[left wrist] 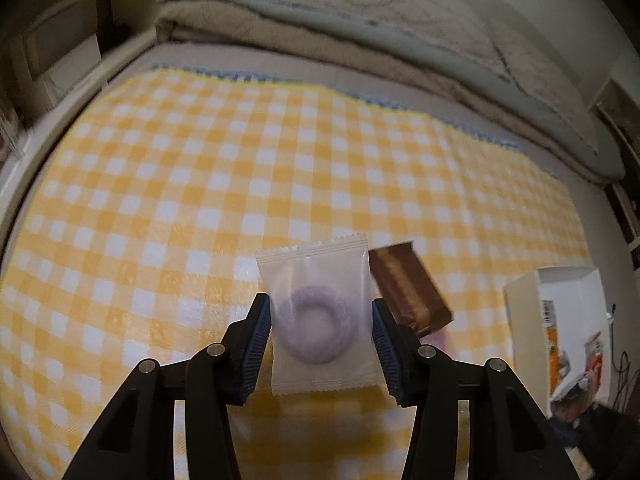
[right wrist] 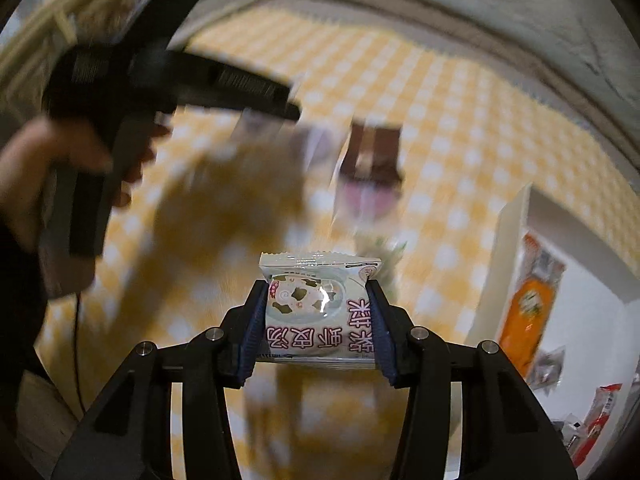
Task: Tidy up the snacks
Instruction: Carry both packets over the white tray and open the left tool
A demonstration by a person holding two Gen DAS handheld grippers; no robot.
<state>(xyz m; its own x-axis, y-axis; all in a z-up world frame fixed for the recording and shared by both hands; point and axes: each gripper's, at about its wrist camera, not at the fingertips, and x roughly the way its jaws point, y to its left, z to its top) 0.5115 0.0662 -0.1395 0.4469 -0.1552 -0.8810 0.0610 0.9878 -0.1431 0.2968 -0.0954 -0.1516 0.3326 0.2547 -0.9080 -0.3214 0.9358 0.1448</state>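
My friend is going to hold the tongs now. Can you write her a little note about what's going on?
Left tongs: shut on the frosted packet with the purple ring, held above the yellow checked cloth.
Right tongs: shut on the cow-print packet, also in the air.
White box at the right already holds some snacks.
Left: a brown packet lies on the cloth; both held packets are not yet put away.

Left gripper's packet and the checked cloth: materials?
Packet in the left gripper: looks like frosted, matte plastic film; a purple ring shows through it, and its ends are zigzag-crimped.
Checked cloth: probably woven or non-woven fabric, matte, with a serrated far edge; blur leaves it open.
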